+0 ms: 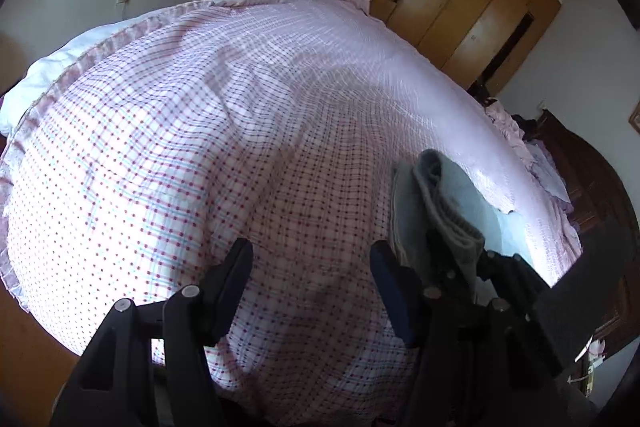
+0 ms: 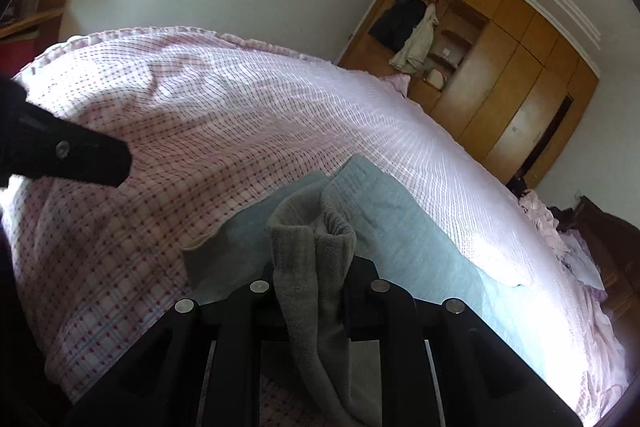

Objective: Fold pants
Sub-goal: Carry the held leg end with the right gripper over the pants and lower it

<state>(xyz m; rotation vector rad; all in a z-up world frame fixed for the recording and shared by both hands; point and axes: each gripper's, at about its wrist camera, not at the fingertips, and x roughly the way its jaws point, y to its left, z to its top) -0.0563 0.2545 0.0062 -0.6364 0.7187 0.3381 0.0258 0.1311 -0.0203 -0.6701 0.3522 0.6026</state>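
The grey fleece pants (image 2: 316,267) are soft, limp and light, a thick knit that bunches and drapes rather than holding any crease; they should grip well, not slip. One gathered end, which looks like a ribbed cuff or waistband, is pinched between the pressed-together fingers of the right gripper (image 2: 310,291), with a length trailing down below it and the rest lying on the bed (image 2: 120,247) toward its right side. A firm hold wants several layers at a hem or band, as here; a second hold at the far end would let the cloth be stretched flat.

The right wrist view shows the pinch and a pale blue layer (image 2: 400,239) under the pants. The left wrist view shows the left gripper (image 1: 310,263), fingers spread and holding nothing, over checked bedcover beside the pants (image 1: 448,203).
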